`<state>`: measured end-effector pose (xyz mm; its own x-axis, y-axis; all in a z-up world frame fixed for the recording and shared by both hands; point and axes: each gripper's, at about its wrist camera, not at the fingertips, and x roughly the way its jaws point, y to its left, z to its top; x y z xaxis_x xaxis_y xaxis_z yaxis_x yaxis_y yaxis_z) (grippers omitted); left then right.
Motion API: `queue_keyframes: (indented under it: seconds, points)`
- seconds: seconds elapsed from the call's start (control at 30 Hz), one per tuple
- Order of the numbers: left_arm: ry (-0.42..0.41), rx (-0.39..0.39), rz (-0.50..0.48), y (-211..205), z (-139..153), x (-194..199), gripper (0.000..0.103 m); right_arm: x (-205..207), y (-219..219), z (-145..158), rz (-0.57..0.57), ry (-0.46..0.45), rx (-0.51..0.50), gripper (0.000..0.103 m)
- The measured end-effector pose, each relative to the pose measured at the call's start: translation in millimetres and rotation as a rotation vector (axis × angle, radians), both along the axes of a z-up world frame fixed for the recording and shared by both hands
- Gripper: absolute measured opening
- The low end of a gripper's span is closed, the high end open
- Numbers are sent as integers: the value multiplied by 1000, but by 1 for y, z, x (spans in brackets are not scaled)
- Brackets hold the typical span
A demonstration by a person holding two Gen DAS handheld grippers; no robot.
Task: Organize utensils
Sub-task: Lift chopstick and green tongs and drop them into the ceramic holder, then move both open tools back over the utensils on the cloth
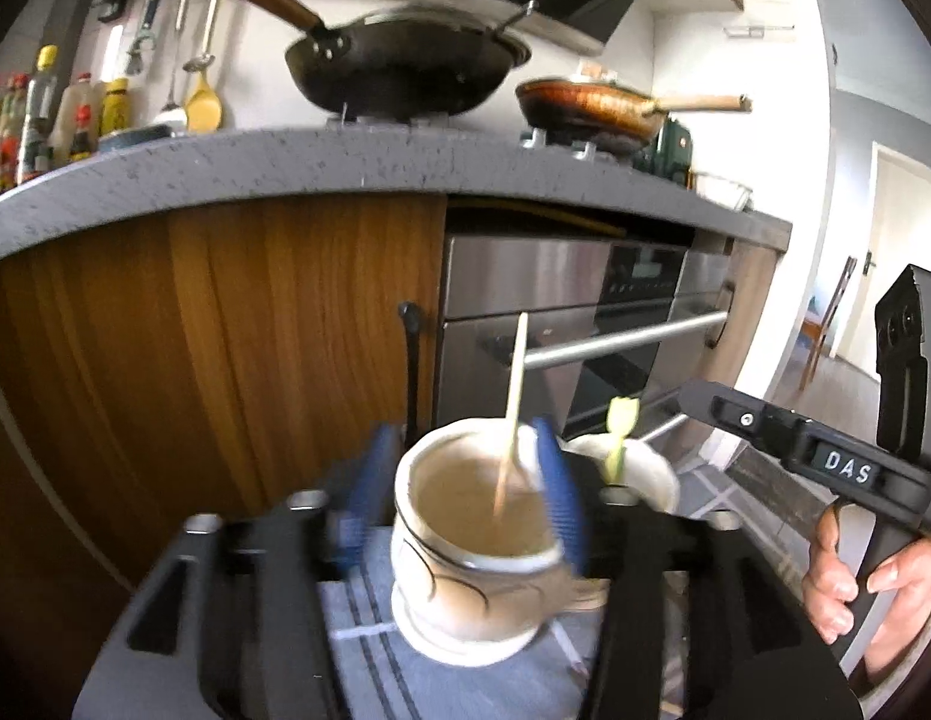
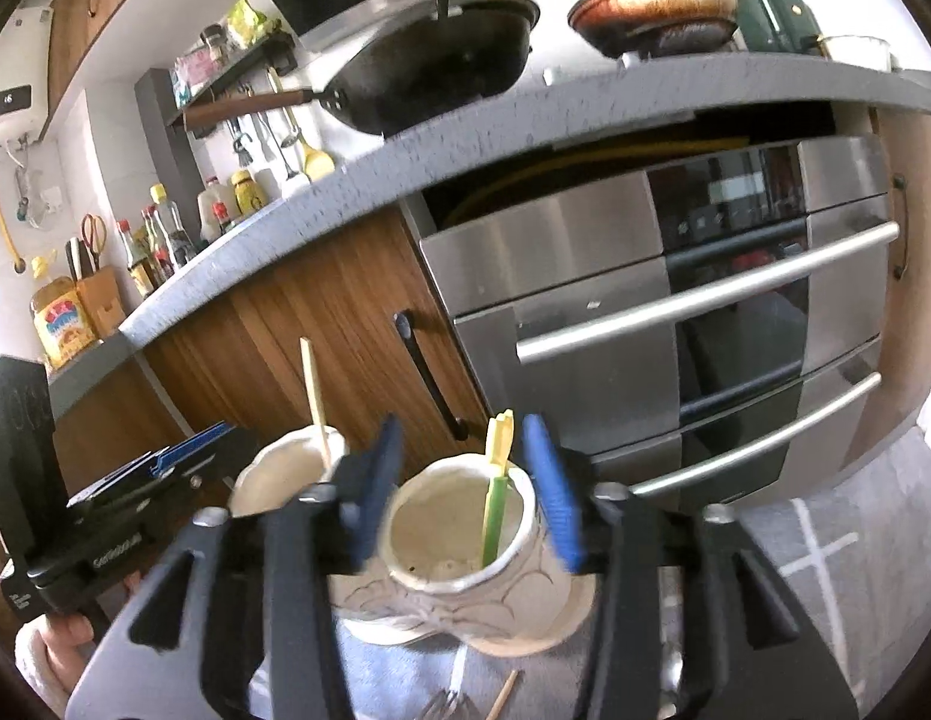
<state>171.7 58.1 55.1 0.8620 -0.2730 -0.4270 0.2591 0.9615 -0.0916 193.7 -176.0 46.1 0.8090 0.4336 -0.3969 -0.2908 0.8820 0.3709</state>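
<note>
Two cups side by side on a cloth (image 1: 405, 678), chopstick (image 1: 513, 402) in left cup (image 1: 465, 546), fork (image 2: 495, 492) in right cup (image 2: 459, 552).

A home kitchen: a black wok (image 1: 399, 69) and a frying pan (image 1: 591, 108) sit on a hob on the grey speckled bench (image 1: 285, 171), above a steel built-in oven (image 2: 675, 300); sauce bottles (image 1: 39, 114) and hanging ladles (image 1: 195, 60) line the far wall.

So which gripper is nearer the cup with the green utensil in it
Right. The right gripper straddles the cup with the green utensil, blue fingers on either side. The left gripper is around the neighbouring cup with the wooden stick.
</note>
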Motion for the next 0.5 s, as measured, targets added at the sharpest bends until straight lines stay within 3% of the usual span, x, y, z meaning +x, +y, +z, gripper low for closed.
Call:
queue_keyframes:
  seconds: [0.1, 0.27, 0.5]
  points:
    - [-10, -3, -1, -4, 8, -20, 75, -19, -10, 12, -5, -3, -4, 82]
    - [-22, 22, -1, -15, 18, -56, 93, -56, -26, 21, -9, -13, -41, 97]
    - [35, 64, -8, -32, 7, -86, 98, -100, -51, 11, -65, -13, -163, 98]
